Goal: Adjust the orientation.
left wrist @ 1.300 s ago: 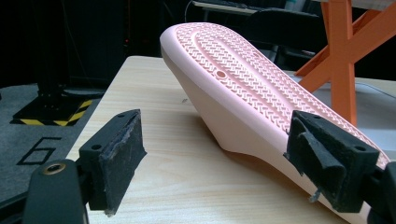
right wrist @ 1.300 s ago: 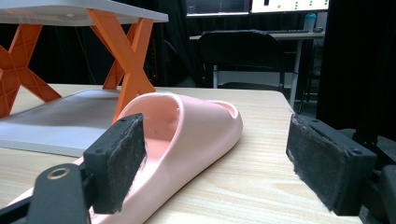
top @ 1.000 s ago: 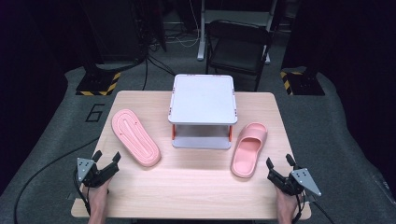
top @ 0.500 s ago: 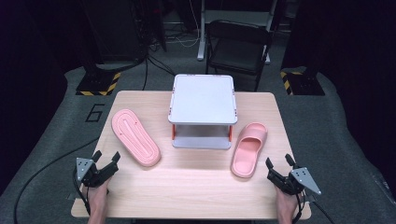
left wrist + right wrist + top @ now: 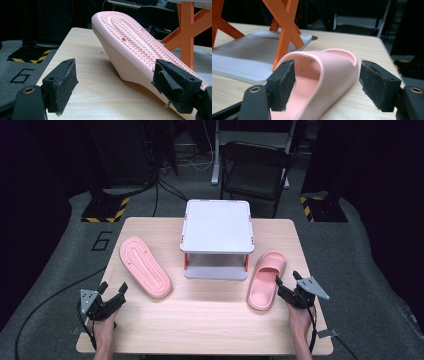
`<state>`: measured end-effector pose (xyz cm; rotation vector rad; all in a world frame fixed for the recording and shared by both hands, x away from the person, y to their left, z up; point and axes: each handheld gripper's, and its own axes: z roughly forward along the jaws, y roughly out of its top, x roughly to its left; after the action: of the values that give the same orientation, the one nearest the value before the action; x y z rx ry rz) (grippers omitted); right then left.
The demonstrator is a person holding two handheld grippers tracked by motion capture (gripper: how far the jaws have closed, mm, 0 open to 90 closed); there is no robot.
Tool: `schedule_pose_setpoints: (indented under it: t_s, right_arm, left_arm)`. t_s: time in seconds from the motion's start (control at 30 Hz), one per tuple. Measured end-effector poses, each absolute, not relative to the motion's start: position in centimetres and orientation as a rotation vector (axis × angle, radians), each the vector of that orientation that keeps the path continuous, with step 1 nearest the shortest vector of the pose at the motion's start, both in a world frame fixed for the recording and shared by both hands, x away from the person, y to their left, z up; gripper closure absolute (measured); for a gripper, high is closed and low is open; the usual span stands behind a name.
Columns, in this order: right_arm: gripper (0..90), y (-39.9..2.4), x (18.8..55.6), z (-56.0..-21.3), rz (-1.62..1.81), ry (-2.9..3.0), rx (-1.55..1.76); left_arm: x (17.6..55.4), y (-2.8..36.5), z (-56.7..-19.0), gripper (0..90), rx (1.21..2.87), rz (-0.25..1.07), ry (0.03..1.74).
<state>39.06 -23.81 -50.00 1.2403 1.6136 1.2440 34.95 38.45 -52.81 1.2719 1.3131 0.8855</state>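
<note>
A person is holding the left tool point(image 5: 111, 295) over the near left corner of the wooden tabletop point(image 5: 210, 325), its jaws standing wide apart with nothing between them. In the left gripper view, the sole-up slipper point(image 5: 140, 47) is lying just ahead of those jaws, its ridged underside facing upward and its near end reaching past the jaw on that view's right. From the high view, this slipper point(image 5: 145, 266) is lying flat and angled, to the left of the small shelf rack point(image 5: 217, 226).

The right tool point(image 5: 286, 281) is hovering by the near right side of the tabletop, jaws also spread and gripping nothing. The upright slipper point(image 5: 266, 280) is resting strap-up just right of the rack, its near end close beside this tool. In the right gripper view, the slipper point(image 5: 322, 75) is sitting between and just beyond the open jaws, with the rack's orange legs point(image 5: 287, 27) and grey lower tray point(image 5: 254, 53) standing behind it.
</note>
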Motion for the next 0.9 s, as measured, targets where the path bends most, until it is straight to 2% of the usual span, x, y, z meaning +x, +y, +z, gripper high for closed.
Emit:
schedule_pose_setpoints:
  t_s: [0.2,0.23,0.27,0.3,0.37,0.43,0.47,0.5,0.53,0.8,0.87,0.9]
  right_arm:
    - [34.2,-23.3,41.5,-50.9,1.196,1.706,1.307]
    - [37.2,-23.2,41.7,-51.2,1.184,1.715,1.318]
    - [45.3,-23.2,42.0,-51.7,1.146,1.723,1.346]
    - [45.3,-23.2,42.0,-51.7,1.146,1.723,1.346]
    - [57.3,-23.3,41.9,-52.2,1.147,1.724,1.355]
    - [60.2,-23.3,41.8,-52.1,1.137,1.724,1.352]
    - [64.1,-23.3,41.7,-52.1,1.14,1.724,1.347]
    - [72.5,-23.5,41.3,-51.9,1.131,1.711,1.346]
    - [74.8,-23.6,41.2,-51.8,1.125,1.704,1.34]
    - [83.5,-25.2,40.0,-51.6,1.146,1.688,1.345]
    - [82.3,-25.8,39.8,-51.8,1.172,1.685,1.363]
    - [78.9,-25.9,39.7,-51.9,1.197,1.692,1.369]
  left_arm:
    - [34.9,38.7,-52.9,18.9,1.234,0.878,1.324]
    - [34.9,38.7,-52.9,18.9,1.235,0.88,1.323]
    - [34.8,38.7,-52.9,18.9,1.243,0.881,1.325]
    - [34.8,38.7,-52.9,18.9,1.243,0.881,1.325]
    - [34.8,38.7,-52.8,19.0,1.254,0.882,1.322]
    - [34.8,38.7,-52.8,19.0,1.255,0.881,1.322]
    - [34.8,38.7,-52.8,19.0,1.255,0.881,1.323]
    - [34.7,38.7,-52.8,19.0,1.255,0.882,1.323]
    - [34.7,38.7,-52.8,19.0,1.255,0.882,1.323]
    - [34.7,38.6,-52.8,19.2,1.257,0.883,1.325]
    - [34.7,38.6,-52.8,19.2,1.256,0.882,1.326]
    - [34.7,38.6,-52.8,19.2,1.255,0.882,1.326]
